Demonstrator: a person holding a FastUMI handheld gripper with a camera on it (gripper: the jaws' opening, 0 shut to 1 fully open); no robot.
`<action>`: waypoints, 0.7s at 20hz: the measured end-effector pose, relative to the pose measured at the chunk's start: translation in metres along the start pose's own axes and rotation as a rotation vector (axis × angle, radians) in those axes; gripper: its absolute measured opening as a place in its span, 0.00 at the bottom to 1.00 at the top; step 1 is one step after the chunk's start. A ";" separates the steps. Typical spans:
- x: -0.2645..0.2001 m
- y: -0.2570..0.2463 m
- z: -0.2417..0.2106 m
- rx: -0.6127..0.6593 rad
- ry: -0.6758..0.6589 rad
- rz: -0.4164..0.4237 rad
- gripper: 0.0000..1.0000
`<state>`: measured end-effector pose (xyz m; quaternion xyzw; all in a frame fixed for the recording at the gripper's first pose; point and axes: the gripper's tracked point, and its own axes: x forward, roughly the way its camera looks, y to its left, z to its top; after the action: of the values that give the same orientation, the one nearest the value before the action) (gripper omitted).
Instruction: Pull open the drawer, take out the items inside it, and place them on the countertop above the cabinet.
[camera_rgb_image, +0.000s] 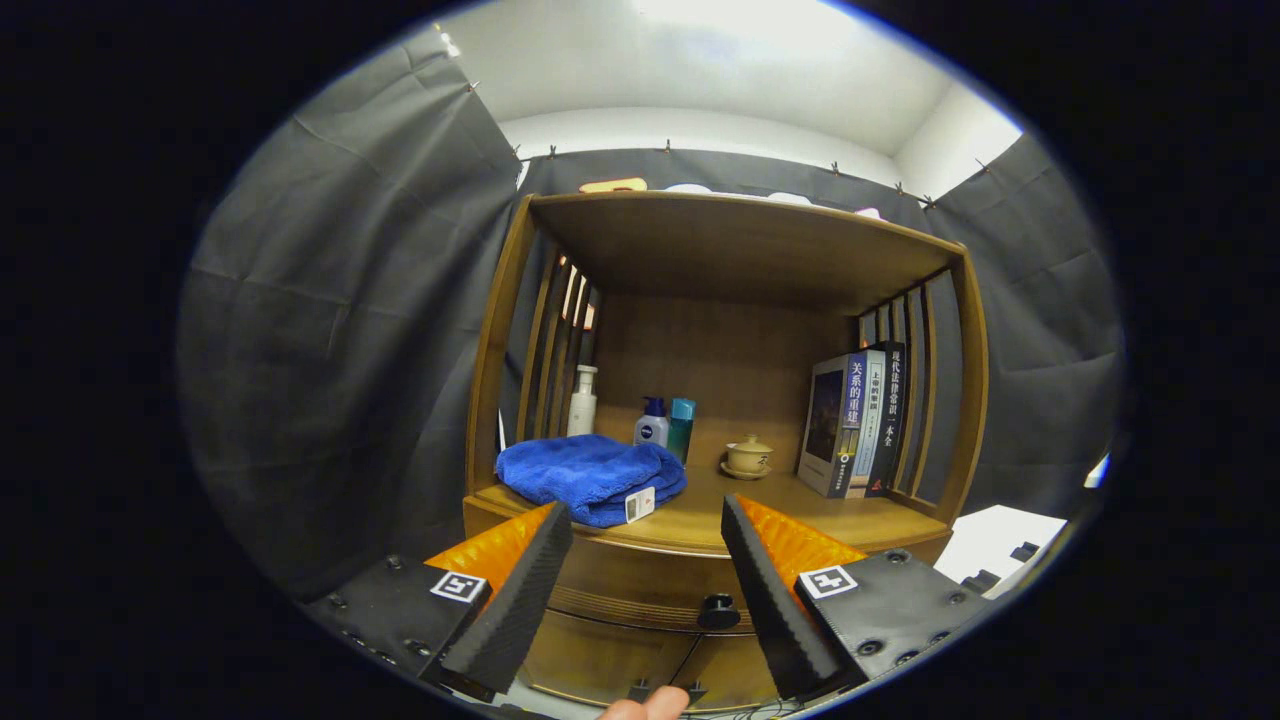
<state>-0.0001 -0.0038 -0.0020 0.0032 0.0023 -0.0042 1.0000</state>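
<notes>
gripper (647, 545) wide open, holding nothing, fingers (520, 590) touching nothing. between them, just ahead: closed drawer (640, 585) with small dark round knob (718, 611), probably rigid and a bit slippery; best to pinch it there and pull straight. contents hidden. beyond, countertop (700, 520) with blue towel (590, 478), bottles (652, 423), lidded cup (748, 456), books (858, 422).

Light: you get a bright overexposed ceiling glow from above | Shadow: cabinet (720, 400) recess dim under its top board | Focus: sharp at centre | Distortion: your fisheye bows cabinet posts outward, edges darken and soften | Glare: none on gripper (645, 525) pads, fingers apart.
</notes>
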 end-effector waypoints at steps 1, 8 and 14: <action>0.000 -0.001 0.000 0.003 0.000 -0.002 0.98; 0.000 -0.006 -0.003 0.014 0.003 -0.017 0.98; 0.008 -0.027 -0.034 -0.003 0.015 -0.106 0.98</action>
<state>0.0077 -0.0306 -0.0360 0.0017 0.0099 -0.0571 0.9983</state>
